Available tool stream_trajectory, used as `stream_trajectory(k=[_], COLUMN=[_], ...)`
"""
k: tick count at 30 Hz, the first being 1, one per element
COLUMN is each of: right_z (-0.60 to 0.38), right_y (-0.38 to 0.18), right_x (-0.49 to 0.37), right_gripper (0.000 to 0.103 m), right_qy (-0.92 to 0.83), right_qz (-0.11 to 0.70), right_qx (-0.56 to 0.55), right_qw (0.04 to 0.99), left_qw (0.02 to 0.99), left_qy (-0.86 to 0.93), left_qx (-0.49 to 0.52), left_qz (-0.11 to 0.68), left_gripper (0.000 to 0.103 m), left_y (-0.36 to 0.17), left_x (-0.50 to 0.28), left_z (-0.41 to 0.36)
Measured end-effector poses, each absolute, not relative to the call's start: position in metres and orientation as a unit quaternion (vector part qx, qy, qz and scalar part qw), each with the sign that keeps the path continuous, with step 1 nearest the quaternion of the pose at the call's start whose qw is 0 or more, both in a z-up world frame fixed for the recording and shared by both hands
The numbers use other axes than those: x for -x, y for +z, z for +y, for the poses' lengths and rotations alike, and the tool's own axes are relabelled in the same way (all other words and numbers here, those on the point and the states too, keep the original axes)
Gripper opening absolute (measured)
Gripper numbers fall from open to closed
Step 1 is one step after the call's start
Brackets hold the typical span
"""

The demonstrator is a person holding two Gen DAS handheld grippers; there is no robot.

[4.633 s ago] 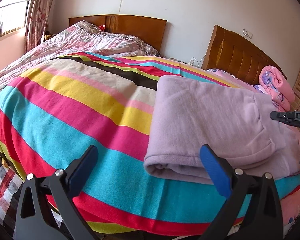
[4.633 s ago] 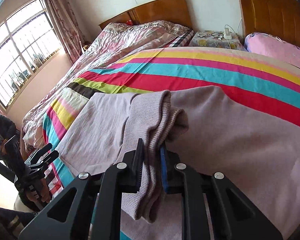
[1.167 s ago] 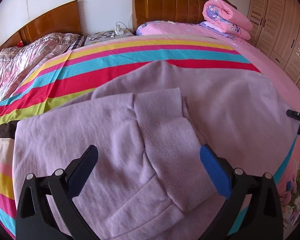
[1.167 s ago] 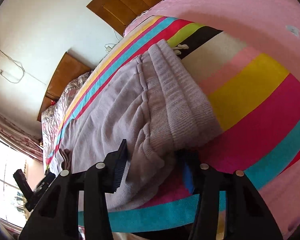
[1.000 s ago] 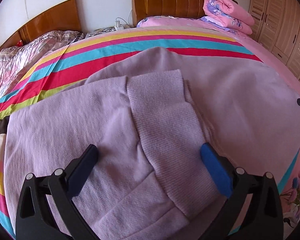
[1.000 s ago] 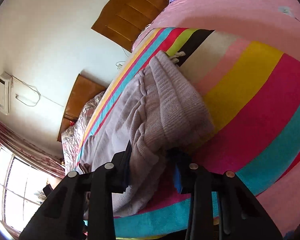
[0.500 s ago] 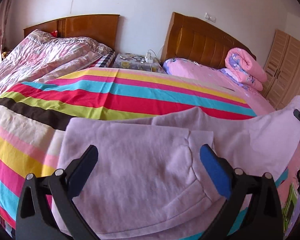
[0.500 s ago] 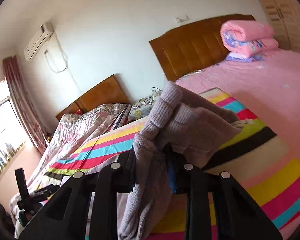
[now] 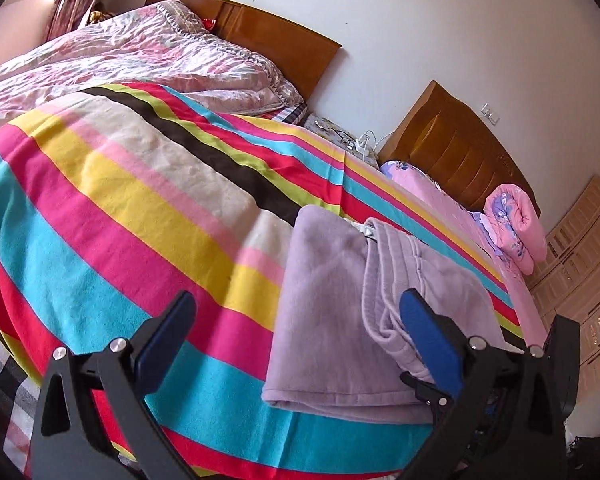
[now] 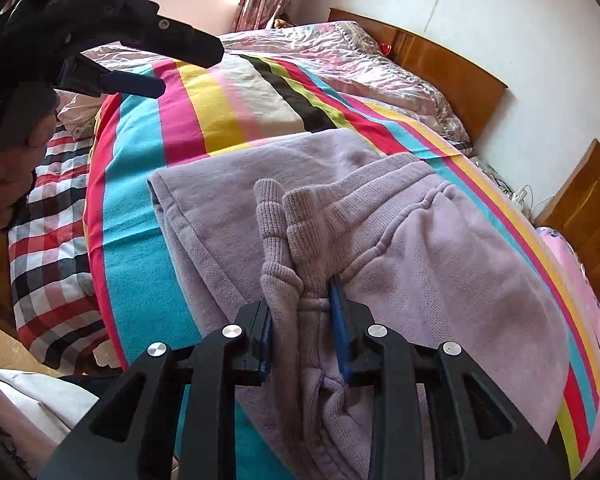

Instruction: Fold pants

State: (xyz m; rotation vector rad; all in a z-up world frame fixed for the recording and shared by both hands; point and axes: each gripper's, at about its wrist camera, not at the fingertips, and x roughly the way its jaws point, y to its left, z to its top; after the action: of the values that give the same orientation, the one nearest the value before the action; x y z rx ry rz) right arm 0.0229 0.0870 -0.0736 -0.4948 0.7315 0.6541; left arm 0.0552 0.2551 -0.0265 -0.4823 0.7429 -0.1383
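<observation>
At the far left of the right wrist view, the left gripper [image 10: 172, 68] is seen held in a person's hand [image 10: 8, 164] above the near corner of the bed; its fingers are spread apart and nothing is between them. In its own view the left gripper [image 9: 296, 336] is likewise seen released, its blue pads wide apart over the striped blanket [image 9: 112, 208], with the right pad just in front of the folded edge of the garment.

Below that hand, a checked sheet [image 10: 52, 248] is visible hanging at the bed's side.

Toward the middle, the lilac pants [image 10: 440, 264] are laid on the striped blanket near the bed's front edge, folded into layers, the ribbed waistband [image 10: 296, 232] bunched up on top. The right gripper [image 10: 302, 334] is clenched on that ribbed band; its jaws have just been closing, with the knit fabric pinched between the two blue pads.

Farther right, a wooden headboard [image 9: 456, 156] is set against the white wall, and a rolled pink quilt [image 9: 516, 228] is seen beyond the pants, well apart from them.
</observation>
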Motion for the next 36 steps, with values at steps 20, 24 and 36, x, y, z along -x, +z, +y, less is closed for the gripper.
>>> stream_trajectory(k=[20,24,36], right_z=[0.048,-0.040,-0.130], right_y=[-0.035,-0.007,-0.086], right_x=[-0.010,0.011,0.045], right_gripper=[0.060,0.068,0.077], right_qy=[0.351,0.335,0.182], right_qz=[0.291,0.276,0.369], right_qx=[0.169,0.060,-0.007], right_qw=[0.874,0.899,0.911], left_qw=[0.750,0.754,0.751], left_qy=[-0.276,-0.286,-0.293], left_qx=[0.233,0.229,0.214], left_qz=[0.553,0.545,0.552], left_gripper=[0.100,0.101,0.102], left_y=[-0.070,-0.073,-0.076], left_x=[-0.177,-0.176,-0.181], left_z=[0.109,0.108,0.103])
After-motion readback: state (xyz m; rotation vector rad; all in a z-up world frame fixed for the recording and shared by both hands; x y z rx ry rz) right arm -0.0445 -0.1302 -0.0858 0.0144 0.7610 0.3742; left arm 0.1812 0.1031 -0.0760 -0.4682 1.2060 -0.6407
